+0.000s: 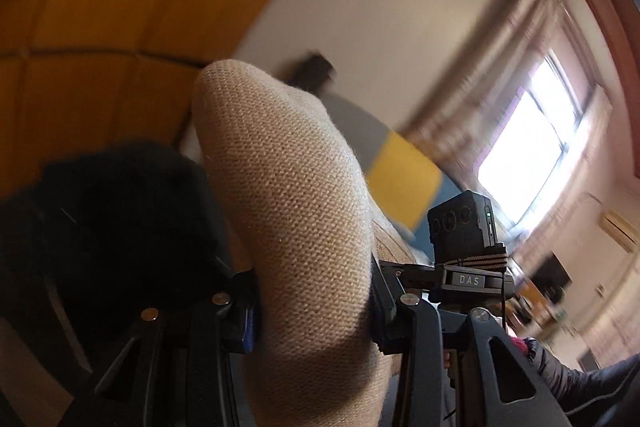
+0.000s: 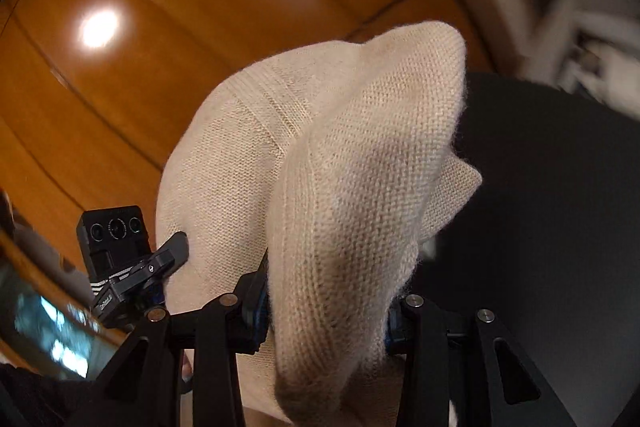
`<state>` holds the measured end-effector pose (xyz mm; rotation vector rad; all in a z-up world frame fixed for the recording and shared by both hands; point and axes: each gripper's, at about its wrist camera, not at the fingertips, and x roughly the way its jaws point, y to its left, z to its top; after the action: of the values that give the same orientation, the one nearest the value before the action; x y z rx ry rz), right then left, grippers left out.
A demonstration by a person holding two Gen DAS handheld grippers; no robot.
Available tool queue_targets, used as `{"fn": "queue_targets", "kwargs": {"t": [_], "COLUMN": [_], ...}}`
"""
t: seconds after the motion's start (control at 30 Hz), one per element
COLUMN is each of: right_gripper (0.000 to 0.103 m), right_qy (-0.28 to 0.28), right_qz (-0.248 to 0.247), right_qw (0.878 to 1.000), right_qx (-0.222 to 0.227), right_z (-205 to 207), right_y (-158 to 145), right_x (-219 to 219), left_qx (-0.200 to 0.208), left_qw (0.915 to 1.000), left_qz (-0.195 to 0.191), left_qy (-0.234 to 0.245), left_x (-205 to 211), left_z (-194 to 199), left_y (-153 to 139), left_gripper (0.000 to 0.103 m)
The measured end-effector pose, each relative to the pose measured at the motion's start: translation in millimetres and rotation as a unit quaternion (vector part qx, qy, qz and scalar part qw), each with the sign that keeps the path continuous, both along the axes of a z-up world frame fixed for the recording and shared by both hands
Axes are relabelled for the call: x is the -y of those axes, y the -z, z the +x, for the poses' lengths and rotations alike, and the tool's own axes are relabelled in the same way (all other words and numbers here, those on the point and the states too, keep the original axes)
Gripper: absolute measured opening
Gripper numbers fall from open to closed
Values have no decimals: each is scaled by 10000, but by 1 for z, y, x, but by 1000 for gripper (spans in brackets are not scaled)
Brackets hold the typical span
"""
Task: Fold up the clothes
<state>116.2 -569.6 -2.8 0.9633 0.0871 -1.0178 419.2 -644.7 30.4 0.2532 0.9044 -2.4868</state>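
Cream knit fills the foreground of both wrist views: the left gripper [image 1: 316,307] has its jaws closed down on a thick roll of the cream knitted garment [image 1: 288,187], and the right gripper [image 2: 326,311] is clamped the same way on another bunch of the same knit [image 2: 340,187]. Each bunch bulges up past the fingertips, so both grips take several layers, not a single edge.

Both cameras point up at orange-brown wood panelling [image 2: 200,27] and, on the left view, a white wall and bright window [image 1: 532,147], with motion blur, so I judge the garment is held up in the air between the two grippers; no table or bed surface shows. A dark mass [image 1: 104,219] sits beside the left grip; I cannot tell what it is.

To do this well, I judge the two grips should stay level and draw apart until the knit hangs flat, then lower it evenly so no crease is trapped.

Count: one garment, two grippers, and each view shows the other gripper's camera block [image 2: 114,239].
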Motion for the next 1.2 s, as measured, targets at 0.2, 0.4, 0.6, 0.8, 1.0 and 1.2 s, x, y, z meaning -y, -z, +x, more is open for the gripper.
{"fn": "queue_targets", "kwargs": {"t": [0.2, 0.4, 0.6, 0.8, 1.0, 1.2], "right_gripper": [41, 42, 45, 60, 62, 60], "right_qy": [-638, -632, -621, -492, 44, -554], "right_qz": [58, 892, 683, 636, -202, -562], "right_qw": [9977, 9913, 9956, 9943, 9838, 9553], "right_qx": [-238, -730, -167, -696, -1782, -2850], "right_z": [47, 73, 47, 45, 47, 106], "right_y": [-15, 64, 84, 51, 2, -3], "right_x": [131, 223, 222, 218, 148, 117], "left_qx": [203, 241, 141, 275, 448, 621], "left_qw": [9944, 9779, 9800, 9791, 9781, 9767], "left_qz": [272, 1385, 1169, 1096, 1000, 904], "left_qy": [-1002, -1550, -1607, -1693, -1770, -1846], "left_x": [91, 163, 154, 142, 136, 131], "left_z": [47, 76, 70, 67, 67, 68], "left_y": [18, 107, 104, 97, 97, 98], "left_gripper": [42, 44, 45, 48, 48, 49]}}
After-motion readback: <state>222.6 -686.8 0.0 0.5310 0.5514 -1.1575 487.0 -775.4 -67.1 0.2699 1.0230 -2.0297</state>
